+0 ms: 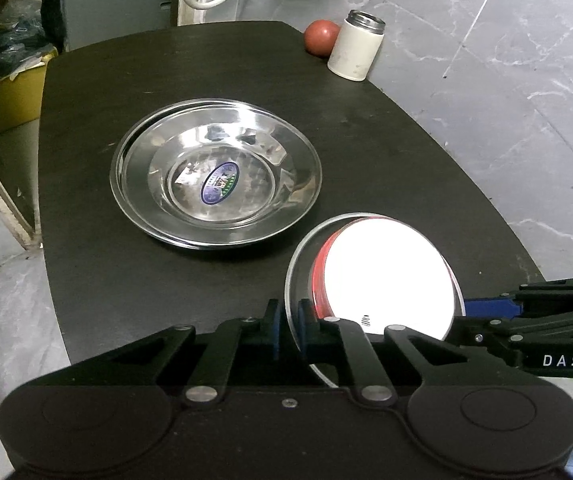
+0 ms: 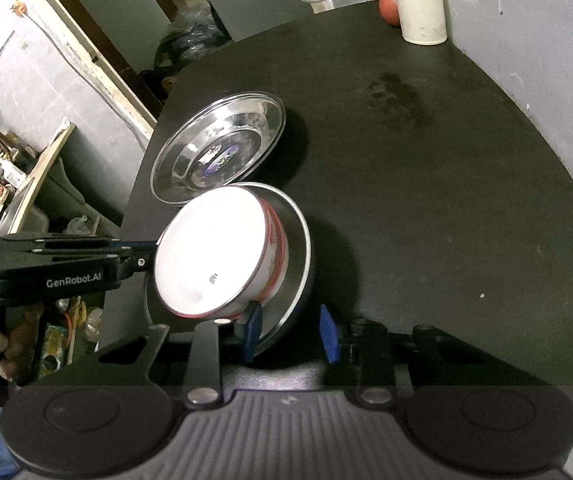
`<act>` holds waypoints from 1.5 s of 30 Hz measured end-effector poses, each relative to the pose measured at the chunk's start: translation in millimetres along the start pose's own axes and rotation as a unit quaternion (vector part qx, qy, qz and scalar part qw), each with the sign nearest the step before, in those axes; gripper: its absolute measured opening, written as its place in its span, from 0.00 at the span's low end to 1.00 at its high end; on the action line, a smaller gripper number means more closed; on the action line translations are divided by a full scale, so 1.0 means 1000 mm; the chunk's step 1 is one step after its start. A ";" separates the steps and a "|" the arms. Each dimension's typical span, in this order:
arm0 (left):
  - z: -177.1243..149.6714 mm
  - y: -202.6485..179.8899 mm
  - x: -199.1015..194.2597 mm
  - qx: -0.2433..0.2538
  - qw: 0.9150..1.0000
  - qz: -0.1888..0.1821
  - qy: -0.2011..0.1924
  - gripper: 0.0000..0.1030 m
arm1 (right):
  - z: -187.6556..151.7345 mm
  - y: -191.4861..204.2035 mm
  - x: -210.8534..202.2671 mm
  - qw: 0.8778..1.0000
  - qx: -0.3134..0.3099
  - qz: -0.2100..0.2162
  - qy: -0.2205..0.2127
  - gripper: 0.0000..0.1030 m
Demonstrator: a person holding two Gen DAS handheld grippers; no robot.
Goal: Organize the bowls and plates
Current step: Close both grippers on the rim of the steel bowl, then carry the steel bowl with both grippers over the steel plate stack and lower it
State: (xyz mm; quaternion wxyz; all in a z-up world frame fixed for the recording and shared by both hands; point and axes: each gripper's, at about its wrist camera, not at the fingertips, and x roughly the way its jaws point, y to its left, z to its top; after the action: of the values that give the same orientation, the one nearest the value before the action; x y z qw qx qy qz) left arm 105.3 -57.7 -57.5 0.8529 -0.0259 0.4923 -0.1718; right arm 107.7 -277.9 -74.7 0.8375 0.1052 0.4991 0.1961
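Two steel plates stacked [image 1: 214,172] at mid worktop [image 1: 366,152], blue sticker inside the top one. One more steel plate [image 1: 292,264], tilted, at near right w/ one white bowl [image 1: 386,276] (red outer wall) in it. Left tongs [image 1: 289,330] clamped on that plate's rim. Right tongs [image 2: 292,334] spread apart around the plate's near edge, left pad by the bowl wall, right pad clear. At far right: one red ball [image 1: 320,38], touching one white canister [image 1: 356,46], upright.
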 end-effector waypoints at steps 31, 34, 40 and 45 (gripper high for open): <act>0.004 0.001 -0.007 -0.008 1.000 -0.007 -0.010 0.06 | -0.003 0.009 -0.008 1.000 -0.019 0.001 -0.018 0.27; 0.007 0.000 -0.008 -0.014 1.000 -0.006 -0.011 0.06 | -0.002 0.010 -0.011 1.000 -0.022 0.000 -0.022 0.27; 0.010 0.000 -0.008 -0.024 1.000 -0.008 -0.012 0.06 | 0.001 0.009 -0.017 0.999 -0.023 0.002 -0.030 0.27; 0.014 0.001 -0.010 -0.035 0.999 -0.008 -0.018 0.06 | 0.005 0.008 -0.016 0.999 -0.024 0.007 -0.032 0.27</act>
State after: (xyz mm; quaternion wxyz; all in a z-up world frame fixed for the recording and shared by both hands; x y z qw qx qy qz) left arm 112.8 -54.8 -42.3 0.8588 -0.0621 0.4826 -0.1607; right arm 103.1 -277.5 -56.8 0.8539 0.0950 0.4664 0.2106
